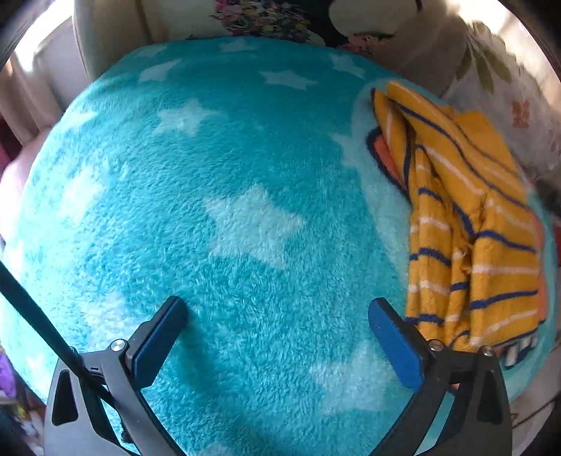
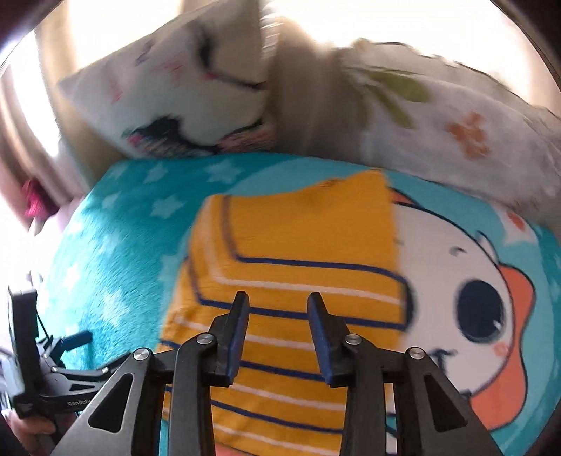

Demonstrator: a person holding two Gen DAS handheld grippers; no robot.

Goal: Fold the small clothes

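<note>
A small yellow garment [image 1: 470, 217] with navy and white stripes lies folded on a fluffy turquoise blanket [image 1: 217, 196] printed with white stars. In the left wrist view it is at the right, just beyond my left gripper's right finger. My left gripper [image 1: 278, 308] is open wide over bare blanket, with nothing between its pads. In the right wrist view the yellow garment [image 2: 298, 245] fills the middle, and my right gripper [image 2: 278, 301] hovers over its near part, jaws apart, nothing pinched between them. The left gripper [image 2: 75, 338] shows at the lower left of that view.
White floral pillows [image 2: 438, 115] and a cartoon-face cushion [image 2: 182, 101] lie along the blanket's far edge. The blanket carries a large cartoon print [image 2: 480, 308] in white and orange to the garment's right. A beige curtain [image 1: 108, 31] hangs at the far left.
</note>
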